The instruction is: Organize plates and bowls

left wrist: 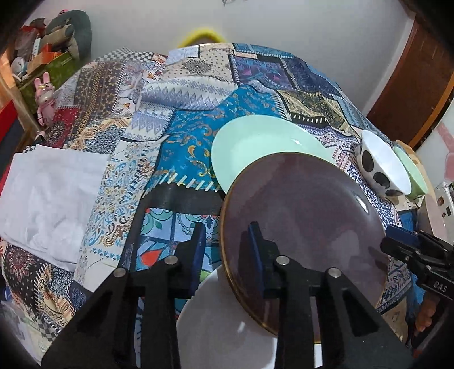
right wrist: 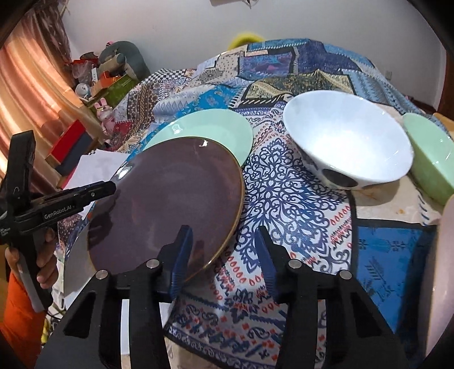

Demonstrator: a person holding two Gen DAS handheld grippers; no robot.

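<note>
1. Fingers of the left gripper (left wrist: 227, 247) are spread and straddle the near rim of the tilted brown plate (left wrist: 306, 215). The rim is not yet pinched.
2. The right gripper (right wrist: 222, 249) is held released, with the plate's edge just beside its left finger.
3. The step is judged to be stacking plates, so closing on the rim is called for next.
4. Beneath, a white plate (left wrist: 221, 326) is overlapped.
5. Beyond the fingertips, a mint plate (left wrist: 255, 142) is partly covered.
6. Farther off, a spotted bowl (right wrist: 346, 142) and a green bowl (right wrist: 431, 153) are left unstacked.

White wall (right wrist: 198, 25) far; pink curtain (right wrist: 25, 85) left; brown wooden door (left wrist: 411, 85) right; cluttered shelf with toys (left wrist: 42, 51) far left; patchwork cloth (right wrist: 283, 184) covers table.
</note>
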